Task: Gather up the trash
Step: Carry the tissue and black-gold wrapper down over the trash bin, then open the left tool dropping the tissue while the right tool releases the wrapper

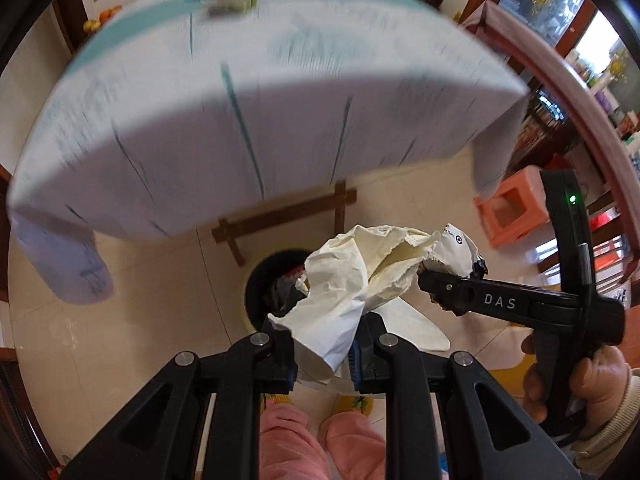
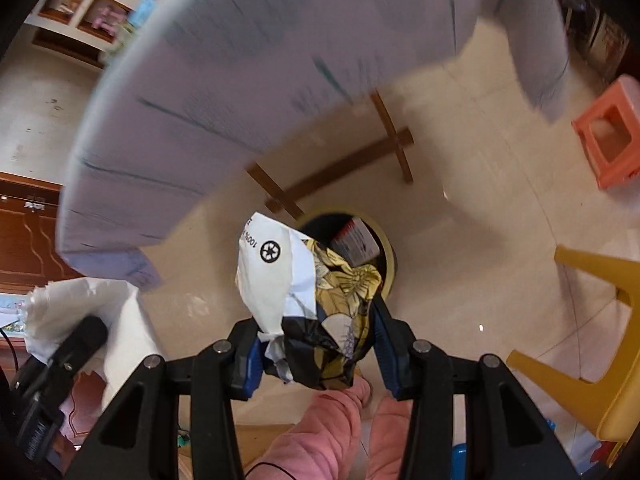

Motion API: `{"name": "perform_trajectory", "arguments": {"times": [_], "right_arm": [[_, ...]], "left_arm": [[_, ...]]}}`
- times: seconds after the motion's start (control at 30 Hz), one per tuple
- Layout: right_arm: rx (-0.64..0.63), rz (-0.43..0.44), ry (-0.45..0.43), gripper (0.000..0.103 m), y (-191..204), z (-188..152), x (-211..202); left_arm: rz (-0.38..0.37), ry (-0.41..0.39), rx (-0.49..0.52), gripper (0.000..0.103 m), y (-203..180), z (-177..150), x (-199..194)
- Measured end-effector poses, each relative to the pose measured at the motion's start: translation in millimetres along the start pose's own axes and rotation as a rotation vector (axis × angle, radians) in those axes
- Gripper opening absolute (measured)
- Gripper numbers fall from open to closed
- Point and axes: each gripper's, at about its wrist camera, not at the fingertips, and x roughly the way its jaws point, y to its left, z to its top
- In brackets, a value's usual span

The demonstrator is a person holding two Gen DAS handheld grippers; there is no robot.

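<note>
The trash bin (image 2: pixel 384 256) stands on the floor (image 2: pixel 480 200) just in front of the table (image 1: pixel 260 120), near its crossed base (image 2: pixel 340 168), with a carton (image 2: pixel 356 242) inside it. Above the bin, the crumpled paper (image 1: pixel 340 292) sits between the left gripper (image 1: pixel 324 360) jaws, and the crumpled wrapper (image 2: pixel 312 308) between the right gripper (image 2: pixel 318 356) jaws, side by side. A stool (image 2: pixel 612 140) stands to the right, well apart from the bin, and a chair (image 2: pixel 600 320) nearer on that side.
</note>
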Motion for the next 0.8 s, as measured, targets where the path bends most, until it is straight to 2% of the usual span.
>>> {"name": "perform_trajectory", "arguments": {"times": [0.17, 0.37, 0.5, 0.8], "right_arm": [[0.009, -0.022, 0.049, 0.047, -12, -5, 61], [0.022, -0.037, 0.084, 0.047, -26, -4, 122], [0.017, -0.042, 0.104, 0.047, -29, 0, 149], [0.003, -0.033, 0.148, 0.050, -16, 4, 185]], "left_arm": [[0.005, 0.010, -0.016, 0.020, 21, -16, 78], [0.026, 0.030, -0.024, 0.033, 45, -29, 158], [0.037, 0.061, -0.032, 0.054, 59, -36, 189], [0.076, 0.089, -0.061, 0.057, 82, -43, 210]]}}
